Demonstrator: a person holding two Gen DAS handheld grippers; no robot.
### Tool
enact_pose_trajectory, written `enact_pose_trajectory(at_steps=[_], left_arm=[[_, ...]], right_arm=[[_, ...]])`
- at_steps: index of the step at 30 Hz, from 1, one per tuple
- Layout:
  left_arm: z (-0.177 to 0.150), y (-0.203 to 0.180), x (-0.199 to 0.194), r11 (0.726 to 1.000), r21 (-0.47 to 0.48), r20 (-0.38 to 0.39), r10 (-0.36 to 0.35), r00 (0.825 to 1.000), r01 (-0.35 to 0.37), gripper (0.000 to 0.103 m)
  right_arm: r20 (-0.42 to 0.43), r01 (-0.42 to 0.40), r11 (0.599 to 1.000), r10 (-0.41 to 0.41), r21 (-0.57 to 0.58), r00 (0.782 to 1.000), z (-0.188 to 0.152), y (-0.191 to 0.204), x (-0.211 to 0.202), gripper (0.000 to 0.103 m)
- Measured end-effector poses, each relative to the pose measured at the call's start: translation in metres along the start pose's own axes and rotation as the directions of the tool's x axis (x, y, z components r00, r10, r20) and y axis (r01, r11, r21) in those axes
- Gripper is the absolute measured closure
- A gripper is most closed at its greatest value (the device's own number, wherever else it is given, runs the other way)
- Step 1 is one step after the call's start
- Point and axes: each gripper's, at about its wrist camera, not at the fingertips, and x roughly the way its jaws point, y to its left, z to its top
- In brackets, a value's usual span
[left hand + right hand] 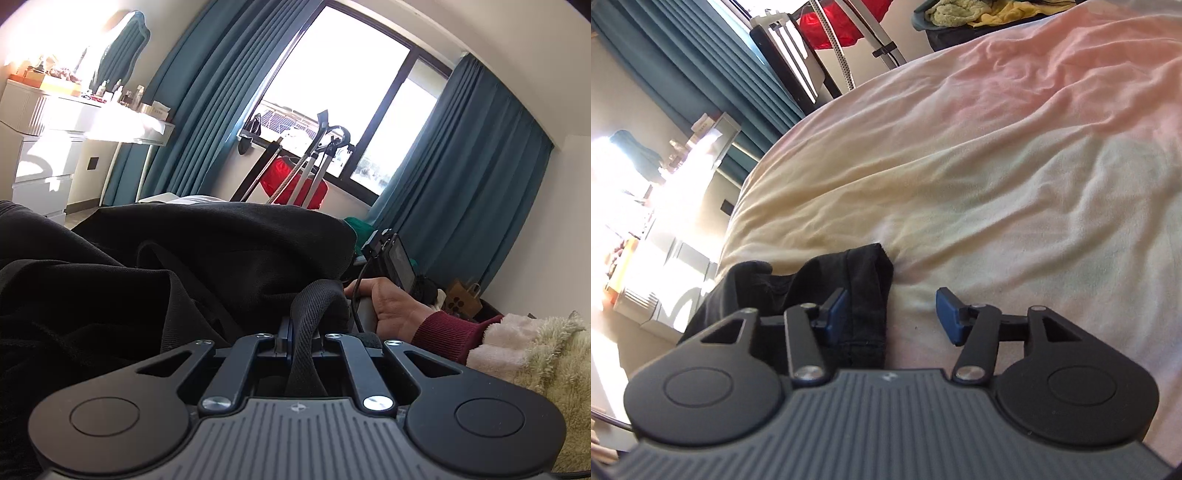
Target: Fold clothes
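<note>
The left gripper [297, 341] is clamped on a ribbed black band, its pads almost hidden by the fabric. That band belongs to the black garment [177, 258], soft knit heaped in folds and cut off at the frame's left edge. The right gripper [890, 314] stands apart, pressing nothing, one blue pad beside the garment's hemmed corner on the wrinkled cream sheet [1015, 166].

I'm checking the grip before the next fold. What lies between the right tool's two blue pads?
In the right wrist view, the right tool stands open. Between its pads lie a black garment's edge and bare cream bedsheet.
</note>
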Motion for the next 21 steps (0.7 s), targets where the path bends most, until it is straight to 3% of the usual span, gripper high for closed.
enact_pose_trajectory(at_steps=[3, 4, 5, 6, 11, 16, 21], left_arm=[[-0.005, -0.002, 0.008, 1.0, 0.018, 0.006, -0.019, 1.0, 0.019, 0.096], [-0.008, -0.004, 0.01, 0.999, 0.029, 0.004, -0.026, 1.0, 0.026, 0.096], [-0.011, -0.006, 0.014, 0.999, 0.043, 0.002, -0.03, 1.0, 0.029, 0.096], [-0.013, -0.008, 0.017, 0.998, 0.052, -0.002, -0.032, 0.999, 0.032, 0.096], [-0.007, -0.002, 0.016, 0.996, -0.026, 0.026, -0.08, 0.996, 0.081, 0.096], [-0.009, -0.019, 0.002, 0.992, 0.041, 0.054, -0.124, 0.991, 0.122, 0.097], [-0.015, -0.045, -0.009, 0.982, 0.11, 0.04, -0.16, 0.986, 0.155, 0.097]], right_arm=[[0.012, -0.055, 0.992, 0.056, -0.113, 0.998, -0.003, 0.011, 0.017, 0.049], [0.02, -0.045, 0.988, 0.048, -0.151, 0.999, -0.006, 0.016, 0.018, 0.061], [0.031, -0.023, 0.982, 0.03, -0.186, 0.999, -0.01, 0.022, 0.018, 0.085], [0.042, -0.002, 0.975, 0.011, -0.22, 0.999, -0.014, 0.027, 0.018, 0.091], [0.223, -0.014, 0.966, 0.074, -0.26, 0.972, -0.017, 0.029, -0.044, 0.096], [0.366, 0.035, 0.959, 0.074, -0.281, 0.928, -0.006, 0.007, -0.136, 0.099], [0.499, 0.126, 0.973, -0.011, -0.196, 0.866, 0.011, -0.047, -0.224, 0.099]])
